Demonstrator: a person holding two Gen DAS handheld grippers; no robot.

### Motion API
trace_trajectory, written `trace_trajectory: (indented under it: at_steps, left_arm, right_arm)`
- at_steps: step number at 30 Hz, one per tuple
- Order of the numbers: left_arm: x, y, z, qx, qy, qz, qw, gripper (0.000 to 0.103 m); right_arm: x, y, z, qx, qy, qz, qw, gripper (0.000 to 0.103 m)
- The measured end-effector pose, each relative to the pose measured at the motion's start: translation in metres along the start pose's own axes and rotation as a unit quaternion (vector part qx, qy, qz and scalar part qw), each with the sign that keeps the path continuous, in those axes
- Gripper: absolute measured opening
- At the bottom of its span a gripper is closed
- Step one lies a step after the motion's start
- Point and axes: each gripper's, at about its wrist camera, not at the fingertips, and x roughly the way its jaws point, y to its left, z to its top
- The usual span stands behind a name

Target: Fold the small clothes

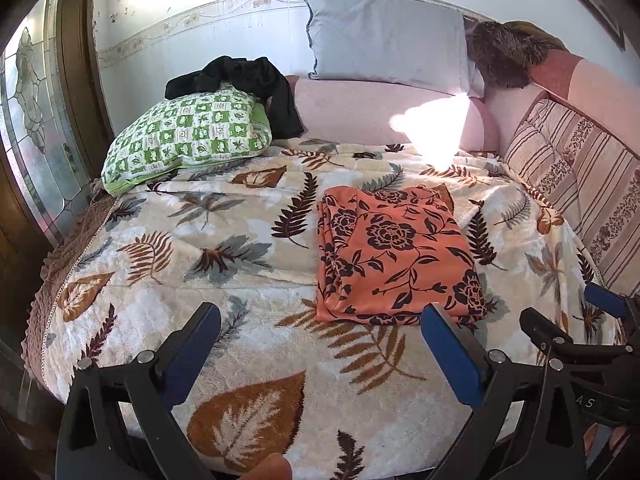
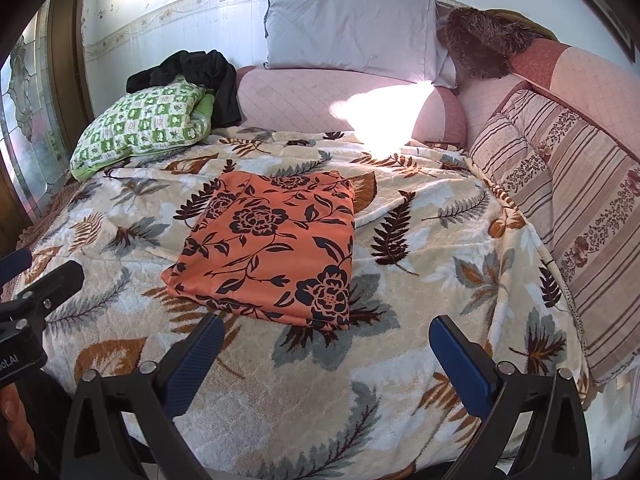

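An orange garment with a dark flower print (image 1: 394, 252) (image 2: 272, 248) lies folded into a flat rectangle on the leaf-patterned blanket (image 1: 224, 248) (image 2: 420, 272). My left gripper (image 1: 320, 316) hovers open over the blanket's near edge, just short of the garment's front edge, with nothing between its blue pads. My right gripper (image 2: 326, 326) is open too, close to the garment's near right corner and holding nothing. The right gripper (image 1: 568, 312) shows at the right edge of the left wrist view. A black garment (image 1: 256, 88) (image 2: 200, 80) lies crumpled at the back left.
A green checked pillow (image 1: 188, 136) (image 2: 140, 128) sits under the black garment. A grey pillow (image 1: 388, 36) (image 2: 352, 24) and pink bolster (image 1: 360, 112) line the wall. Striped cushions (image 1: 580, 184) (image 2: 568, 200) border the right side. A glass-panelled door (image 1: 36, 120) stands left.
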Motion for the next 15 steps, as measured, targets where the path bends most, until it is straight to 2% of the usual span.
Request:
trace_trajectory:
  at_steps: [15]
  left_arm:
    - [0.011,0.002,0.009,-0.018,0.014,-0.004,0.9997,0.100]
  right_arm:
    - [0.003,0.000,0.013,0.010,0.002,-0.009,1.000,0.103]
